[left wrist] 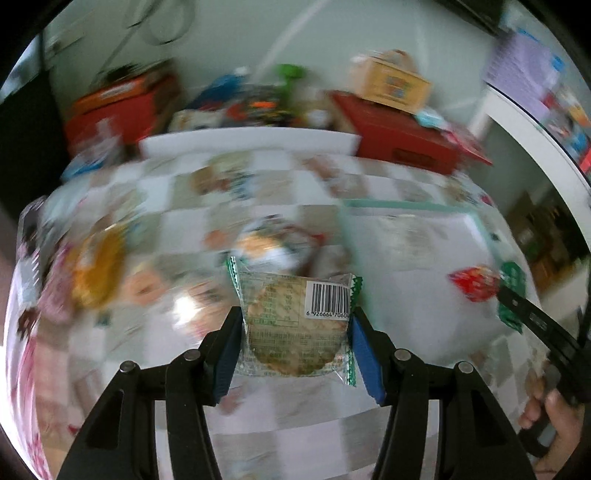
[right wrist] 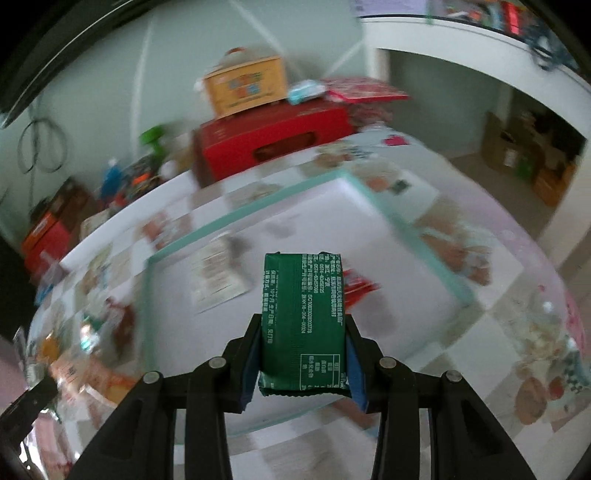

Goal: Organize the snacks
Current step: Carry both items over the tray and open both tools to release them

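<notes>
A table (right wrist: 491, 258) covered with a glossy checked cloth of white and pictured squares fills both views, blurred. At the table's far edge stands a red cardboard box (right wrist: 273, 138) with a yellow carton (right wrist: 245, 86) on top. A green-capped object (right wrist: 152, 137) stands left of them. Behind, a pale green wall (left wrist: 229, 33) holds a looped black cable (right wrist: 40, 146). A white shelf (right wrist: 476, 40) arcs at the right.

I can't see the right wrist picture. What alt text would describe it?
A two-finger gripper clamps a green snack packet above a white tray with a teal rim. Behind, blurred, a red box sits on the patterned table.
</notes>
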Demonstrator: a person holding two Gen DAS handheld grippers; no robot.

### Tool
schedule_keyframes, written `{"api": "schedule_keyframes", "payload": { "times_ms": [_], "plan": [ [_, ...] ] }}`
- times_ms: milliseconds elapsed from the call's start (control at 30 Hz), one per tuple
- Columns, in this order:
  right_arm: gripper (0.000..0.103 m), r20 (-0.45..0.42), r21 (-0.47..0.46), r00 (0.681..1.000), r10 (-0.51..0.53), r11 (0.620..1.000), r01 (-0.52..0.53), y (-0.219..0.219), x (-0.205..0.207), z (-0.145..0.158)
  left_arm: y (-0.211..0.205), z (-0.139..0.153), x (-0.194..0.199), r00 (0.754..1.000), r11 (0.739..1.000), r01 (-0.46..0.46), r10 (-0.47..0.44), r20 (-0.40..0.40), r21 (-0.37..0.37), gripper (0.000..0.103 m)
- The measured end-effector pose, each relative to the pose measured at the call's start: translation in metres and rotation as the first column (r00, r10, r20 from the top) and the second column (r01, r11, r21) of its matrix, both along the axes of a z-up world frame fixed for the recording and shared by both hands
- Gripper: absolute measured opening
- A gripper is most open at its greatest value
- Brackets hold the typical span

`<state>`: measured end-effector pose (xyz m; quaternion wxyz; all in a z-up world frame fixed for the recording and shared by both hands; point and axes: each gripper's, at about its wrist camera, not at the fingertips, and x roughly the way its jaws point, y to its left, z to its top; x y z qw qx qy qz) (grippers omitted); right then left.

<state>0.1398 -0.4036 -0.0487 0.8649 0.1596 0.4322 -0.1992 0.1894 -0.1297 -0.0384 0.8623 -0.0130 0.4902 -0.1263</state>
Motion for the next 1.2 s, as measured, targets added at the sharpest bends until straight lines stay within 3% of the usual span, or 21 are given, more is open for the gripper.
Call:
{"api": "schedule_keyframes", "payload": {
  "times_ms": [200, 433, 567, 700, 900, 933, 1000, 1033, 1200],
  "plan": [
    [0.042, 0.004, -0.004, 0.994, -0.112, 0.994, 0.112, -0.044, -0.003, -0.007, -0.077, -0.013, 0.013, 0.986, 0.986, 0.164, -0.164, -0.031, 0.005, 0.058],
    [0.042, -0.021, 0.034, 0.984, -0.175, 0.984, 0.175, -0.072, -0.007, -0.024, -0.126, -0.042, 0.028, 0.971, 0.972, 0.230, -0.227, -0.068, 0.044, 0.058],
    [0.043, -0.018, 0.049, 0.984, -0.177, 0.983, 0.177, -0.074, -0.009, -0.028, -0.141, -0.045, 0.030, 0.964, 0.966, 0.257, -0.254, -0.072, 0.035, 0.061],
    [0.043, -0.002, 0.064, 0.984, -0.179, 0.982, 0.179, -0.075, -0.012, -0.026, -0.143, -0.041, 0.026, 0.966, 0.966, 0.255, -0.253, -0.061, 0.035, 0.074],
    [0.043, 0.001, 0.077, 0.984, -0.179, 0.981, 0.178, -0.074, -0.014, -0.022, -0.130, -0.036, 0.024, 0.974, 0.975, 0.219, -0.217, -0.058, 0.039, 0.077],
    [0.044, 0.002, 0.075, 0.984, -0.178, 0.981, 0.178, -0.074, -0.014, -0.021, -0.124, -0.035, 0.024, 0.978, 0.979, 0.202, -0.200, -0.056, 0.037, 0.080],
    [0.062, 0.006, 0.072, 0.986, -0.169, 0.983, 0.168, -0.071, -0.014, -0.019, -0.114, -0.033, 0.024, 0.986, 0.986, 0.160, -0.158, -0.050, 0.041, 0.091],
    [0.077, 0.009, 0.073, 0.986, -0.164, 0.984, 0.163, -0.069, -0.013, -0.018, -0.108, -0.033, 0.024, 0.990, 0.989, 0.140, -0.138, -0.042, 0.045, 0.091],
    [0.087, 0.003, 0.067, 0.993, -0.114, 0.991, 0.114, -0.056, -0.007, -0.016, -0.077, -0.032, 0.027, 1.000, 0.998, 0.025, -0.024, -0.013, 0.062, 0.103]
  ]
}}
